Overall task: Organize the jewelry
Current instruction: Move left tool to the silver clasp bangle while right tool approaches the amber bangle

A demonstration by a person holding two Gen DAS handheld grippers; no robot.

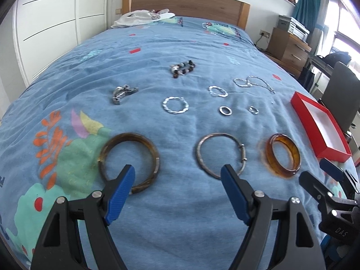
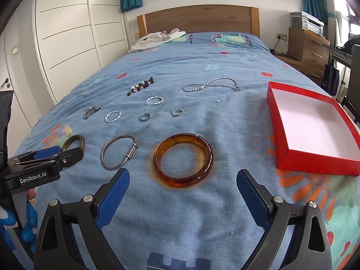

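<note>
Now both tongs (image 1: 177, 177) (image 2: 183, 183) gape empty above the amber bangle (image 2: 183, 159), seemingly lying flat, hole upward.

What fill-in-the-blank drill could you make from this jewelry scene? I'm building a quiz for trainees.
1. The red box on the bedspread holds ____ jewelry.
2. The bangle straight ahead of the right gripper is ____ in colour.
3. Both the right gripper and the left gripper have their jaws ____.
4. The thin metal bangle lies between the dark brown bangle and the ____ bangle.

Missing words: no; amber; open; amber
</note>
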